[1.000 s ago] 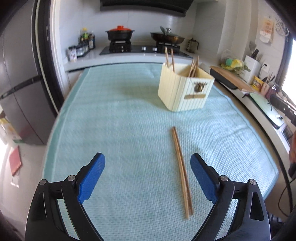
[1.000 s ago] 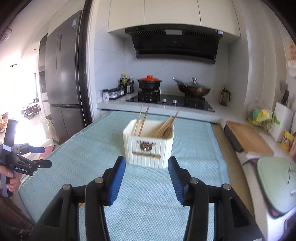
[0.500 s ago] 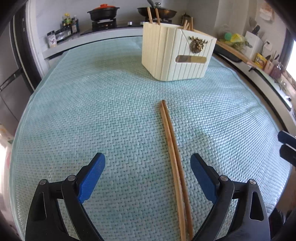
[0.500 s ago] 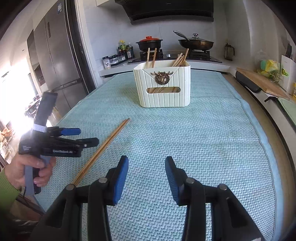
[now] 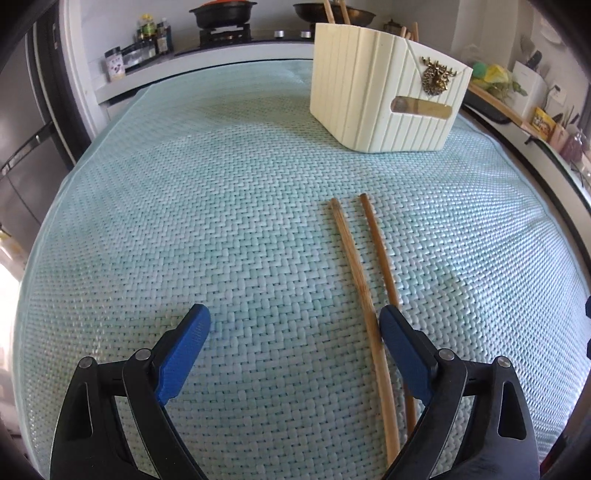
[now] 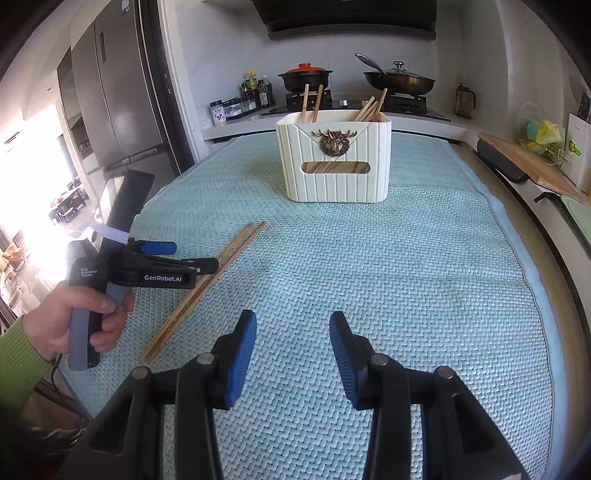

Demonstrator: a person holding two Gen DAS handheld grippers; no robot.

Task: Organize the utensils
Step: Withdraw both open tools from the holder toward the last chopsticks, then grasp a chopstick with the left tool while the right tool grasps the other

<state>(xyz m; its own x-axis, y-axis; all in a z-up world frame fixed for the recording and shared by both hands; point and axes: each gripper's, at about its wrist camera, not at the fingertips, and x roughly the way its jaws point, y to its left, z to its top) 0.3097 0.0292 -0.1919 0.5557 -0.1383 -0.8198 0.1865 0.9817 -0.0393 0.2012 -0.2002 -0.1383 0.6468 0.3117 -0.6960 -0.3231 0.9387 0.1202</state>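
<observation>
The left gripper [image 5: 294,325] hung low over the mat [image 5: 221,206], jaws wide apart and holding nothing. Its right finger seemed to overlap one of the two chopsticks [image 5: 360,280], contact unclear. Farther right stood the cream holder [image 6: 334,158]. The right gripper [image 6: 293,330] was open, empty.

I see a kitchen with pale walls. A teal woven mat [image 6: 406,266] covers the table. At twelve o'clock a white counter [image 6: 236,127] carries a black stove [image 6: 369,105] with a red-lidded pot [image 6: 306,76] and a lidded pan [image 6: 399,81], under a dark hood [image 6: 351,18]. A steel fridge [image 6: 122,99] stands at ten o'clock; bright daylight floods in at nine. A wooden board [image 6: 532,162] lies at two.
</observation>
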